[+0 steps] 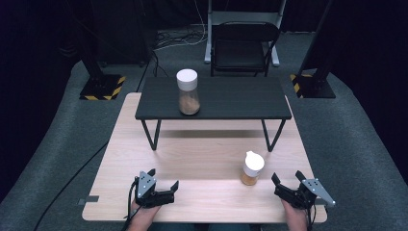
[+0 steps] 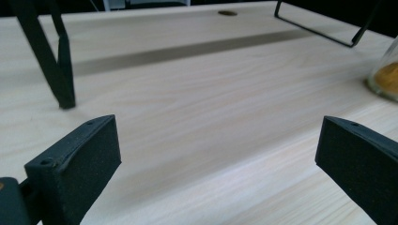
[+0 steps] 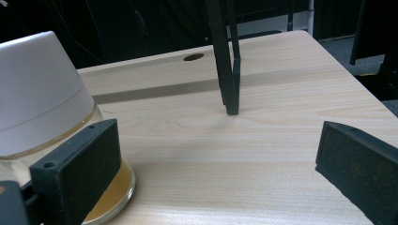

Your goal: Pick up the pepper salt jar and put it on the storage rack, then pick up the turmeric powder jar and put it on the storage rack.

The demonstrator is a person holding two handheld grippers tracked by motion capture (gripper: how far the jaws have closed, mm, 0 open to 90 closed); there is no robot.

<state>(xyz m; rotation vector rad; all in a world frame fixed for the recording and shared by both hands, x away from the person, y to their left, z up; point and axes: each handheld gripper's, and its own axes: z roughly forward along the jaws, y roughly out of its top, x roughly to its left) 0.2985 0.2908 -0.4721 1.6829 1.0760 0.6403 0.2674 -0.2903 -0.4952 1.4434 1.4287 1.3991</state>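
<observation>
A small glass jar (image 1: pixel 252 168) with a white spouted lid and orange-brown contents stands on the wooden table (image 1: pixel 202 159) at the front right. It looms at the left of the right gripper view, the jar (image 3: pixel 42 117) just behind the left jaw. A taller jar (image 1: pixel 187 91) with a white cap and brown contents stands on the black raised shelf (image 1: pixel 226 98). My left gripper (image 1: pixel 162 179) rests open near the front edge, nothing between its jaws. My right gripper (image 1: pixel 287 177) is open too, just right of the small jar and apart from it. The small jar's base (image 2: pixel 387 79) shows at the right edge of the left gripper view.
The shelf's black wire legs (image 1: pixel 153 134) stand on the table behind the grippers; one leg (image 3: pixel 227 61) rises ahead of the right gripper, another leg (image 2: pixel 54 61) ahead of the left. A black folding chair (image 1: pixel 243 45) stands beyond the table. Cables run over the grey floor.
</observation>
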